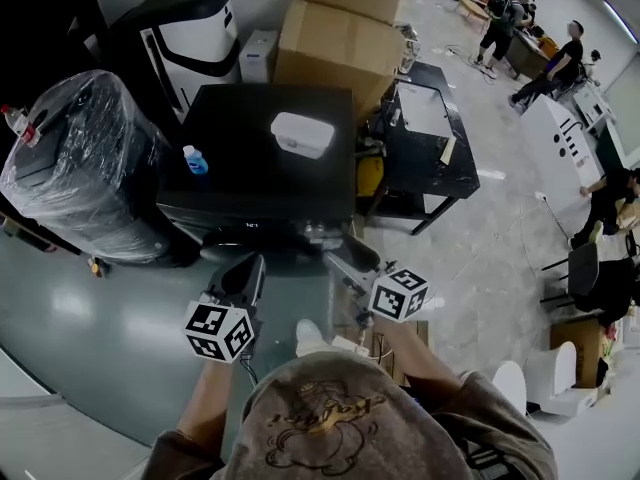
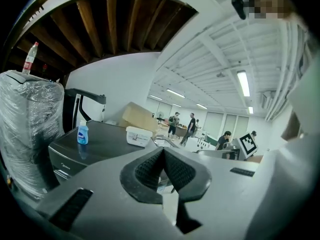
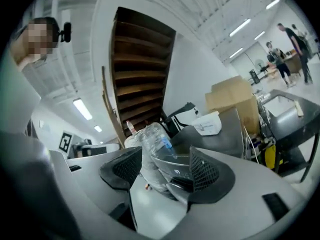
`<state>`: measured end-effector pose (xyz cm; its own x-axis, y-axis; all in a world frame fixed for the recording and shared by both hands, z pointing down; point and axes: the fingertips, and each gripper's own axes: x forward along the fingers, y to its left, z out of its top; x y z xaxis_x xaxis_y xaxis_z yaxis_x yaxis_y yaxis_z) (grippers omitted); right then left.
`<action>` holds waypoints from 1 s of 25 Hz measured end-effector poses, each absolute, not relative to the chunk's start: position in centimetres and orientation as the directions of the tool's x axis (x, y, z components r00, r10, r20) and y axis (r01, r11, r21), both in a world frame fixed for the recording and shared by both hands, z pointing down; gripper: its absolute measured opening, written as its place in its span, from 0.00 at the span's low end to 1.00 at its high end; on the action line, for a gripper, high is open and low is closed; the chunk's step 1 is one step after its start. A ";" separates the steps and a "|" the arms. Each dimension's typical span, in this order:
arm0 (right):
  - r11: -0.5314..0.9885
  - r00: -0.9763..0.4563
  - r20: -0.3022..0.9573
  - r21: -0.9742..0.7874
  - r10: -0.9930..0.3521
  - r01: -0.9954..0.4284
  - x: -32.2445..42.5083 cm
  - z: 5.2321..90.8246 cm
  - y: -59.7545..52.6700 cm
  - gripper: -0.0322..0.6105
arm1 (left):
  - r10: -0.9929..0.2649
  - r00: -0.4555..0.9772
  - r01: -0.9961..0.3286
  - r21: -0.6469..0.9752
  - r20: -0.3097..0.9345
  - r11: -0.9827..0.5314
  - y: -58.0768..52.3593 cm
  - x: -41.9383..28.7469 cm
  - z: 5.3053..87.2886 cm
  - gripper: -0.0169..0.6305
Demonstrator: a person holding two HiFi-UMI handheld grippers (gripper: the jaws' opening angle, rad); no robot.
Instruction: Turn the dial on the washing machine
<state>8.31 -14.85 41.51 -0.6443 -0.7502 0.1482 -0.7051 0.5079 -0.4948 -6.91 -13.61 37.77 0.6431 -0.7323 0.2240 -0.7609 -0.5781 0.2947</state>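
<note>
The washing machine [image 1: 240, 158] is a black box with a flat top, just ahead of me in the head view. On its top stand a blue bottle [image 1: 195, 160] and a white box [image 1: 302, 133]. I cannot make out its dial in any view. My left gripper [image 1: 250, 266] hangs in front of the machine's near edge, and its jaws [image 2: 163, 155] are shut with nothing between them. My right gripper [image 1: 346, 257] is at the machine's front right corner. It is open [image 3: 166, 160], and the machine's front panel [image 3: 176, 172] shows in the gap between its pads.
A plastic-wrapped appliance [image 1: 80, 168] stands left of the machine, with a black-and-white unit [image 1: 190, 38] behind it. Cardboard boxes [image 1: 340, 38] are stacked at the back. A black table [image 1: 425, 138] stands to the right, and people stand far off at the upper right.
</note>
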 end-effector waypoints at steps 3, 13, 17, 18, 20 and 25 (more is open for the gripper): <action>0.548 -0.652 0.170 -0.412 -0.739 -0.728 8.0 39.5 -12.4 0.46 | -0.721 0.655 -0.752 0.283 0.224 -0.595 -12.7 -7.0 37.1 0.01; 0.587 -0.626 0.133 -0.242 -0.769 -0.773 6.3 35.9 -7.5 0.28 | -0.773 0.611 -0.783 0.270 0.171 -0.560 -9.4 -8.8 35.7 0.01; 0.577 -0.604 0.113 -0.201 -0.789 -0.792 6.1 36.4 -7.1 0.09 | -0.784 0.608 -0.787 0.228 0.129 -0.573 -9.0 -8.5 36.0 0.01; 0.572 -0.596 0.110 -0.191 -0.795 -0.798 6.2 36.6 -7.0 0.07 | -0.783 0.610 -0.786 0.221 0.123 -0.577 -9.0 -8.4 36.2 0.01; 0.565 -0.587 0.111 -0.175 -0.802 -0.806 6.3 37.2 -6.9 0.06 | -0.784 0.611 -0.785 0.216 0.113 -0.581 -8.9 -8.2 36.6 0.01; 0.547 -0.566 0.108 -0.169 -0.817 -0.820 6.9 38.9 -7.2 0.05 | -0.789 0.606 -0.789 0.205 0.100 -0.580 -9.3 -7.9 38.4 0.01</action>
<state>6.91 -7.17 38.92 -0.5665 -0.8170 0.1075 -0.8203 0.5465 -0.1685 -7.86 -9.30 38.39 0.6062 -0.7889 0.1005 -0.7886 -0.5799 0.2046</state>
